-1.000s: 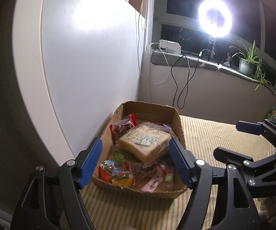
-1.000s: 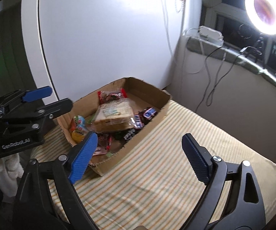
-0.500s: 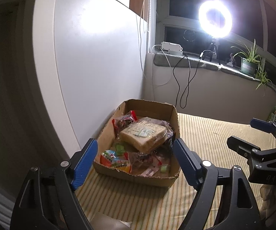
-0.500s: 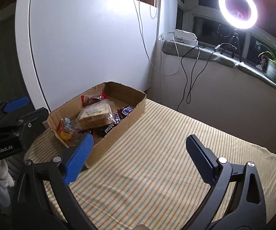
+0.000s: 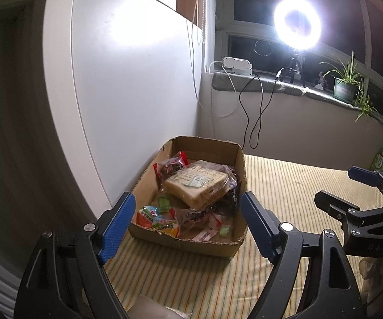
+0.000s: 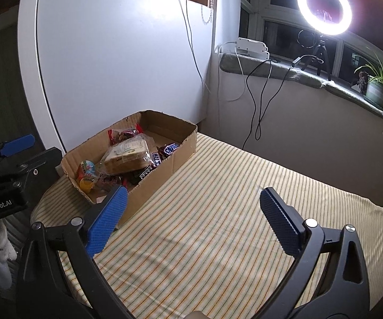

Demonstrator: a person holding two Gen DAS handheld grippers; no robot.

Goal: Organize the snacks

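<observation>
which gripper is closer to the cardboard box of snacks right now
Left. The left gripper hangs open right at the near end of the cardboard box, fingers framing it. The right gripper is open off to the box's side, over the striped cloth.

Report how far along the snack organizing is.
Done: snacks, including the bagged bread and chocolate bars, sit in the cardboard box. In hand: nothing; the left gripper and right gripper are both open and empty. Left: no loose snacks visible on the striped cloth.
</observation>
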